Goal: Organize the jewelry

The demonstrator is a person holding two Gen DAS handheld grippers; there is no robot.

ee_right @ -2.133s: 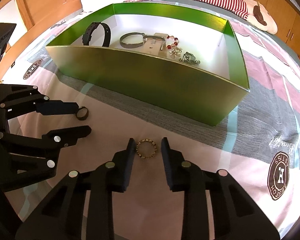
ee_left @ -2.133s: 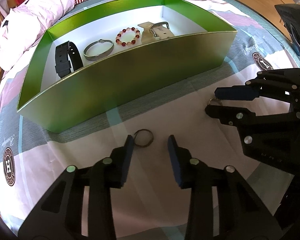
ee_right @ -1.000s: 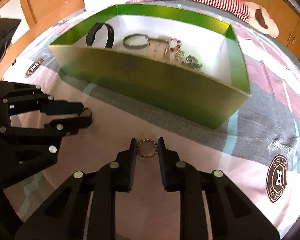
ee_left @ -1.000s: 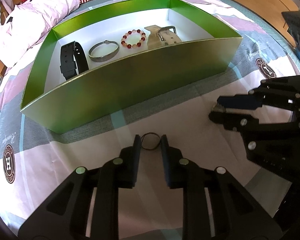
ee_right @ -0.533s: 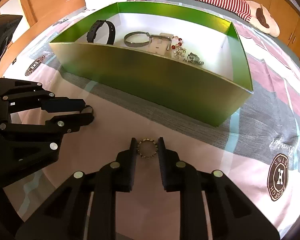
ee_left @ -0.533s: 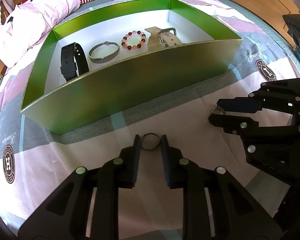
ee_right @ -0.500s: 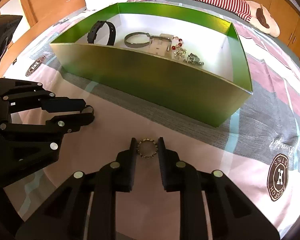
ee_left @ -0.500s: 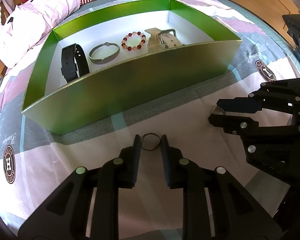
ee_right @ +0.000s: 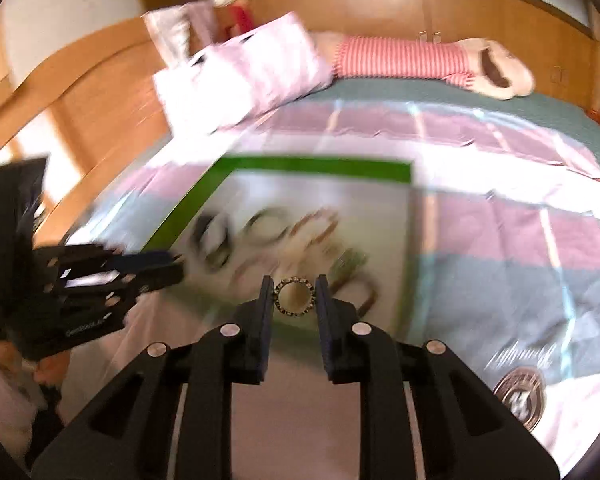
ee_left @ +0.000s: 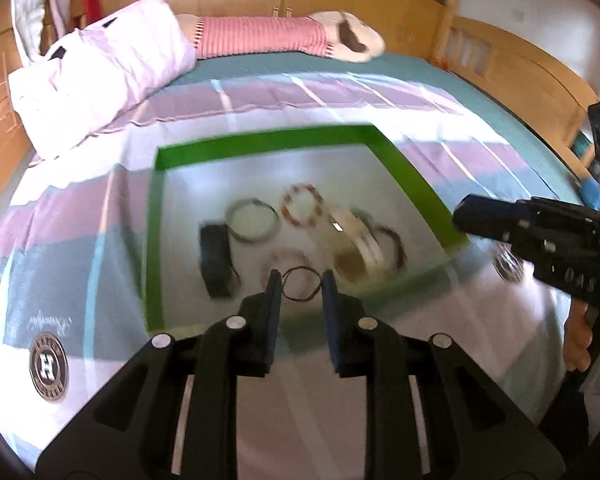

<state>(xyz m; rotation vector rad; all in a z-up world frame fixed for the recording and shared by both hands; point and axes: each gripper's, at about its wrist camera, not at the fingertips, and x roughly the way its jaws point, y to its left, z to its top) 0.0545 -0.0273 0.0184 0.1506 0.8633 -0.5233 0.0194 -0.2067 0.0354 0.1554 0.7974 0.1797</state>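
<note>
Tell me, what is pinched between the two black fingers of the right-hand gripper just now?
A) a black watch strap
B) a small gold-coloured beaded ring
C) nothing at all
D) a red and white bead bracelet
B: in the right wrist view the right gripper is shut on the small gold-coloured beaded ring, held up above the green box.

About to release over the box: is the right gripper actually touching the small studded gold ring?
Touching. The right wrist view shows the studded gold ring pinched at both sides between the right gripper's fingers.
</note>
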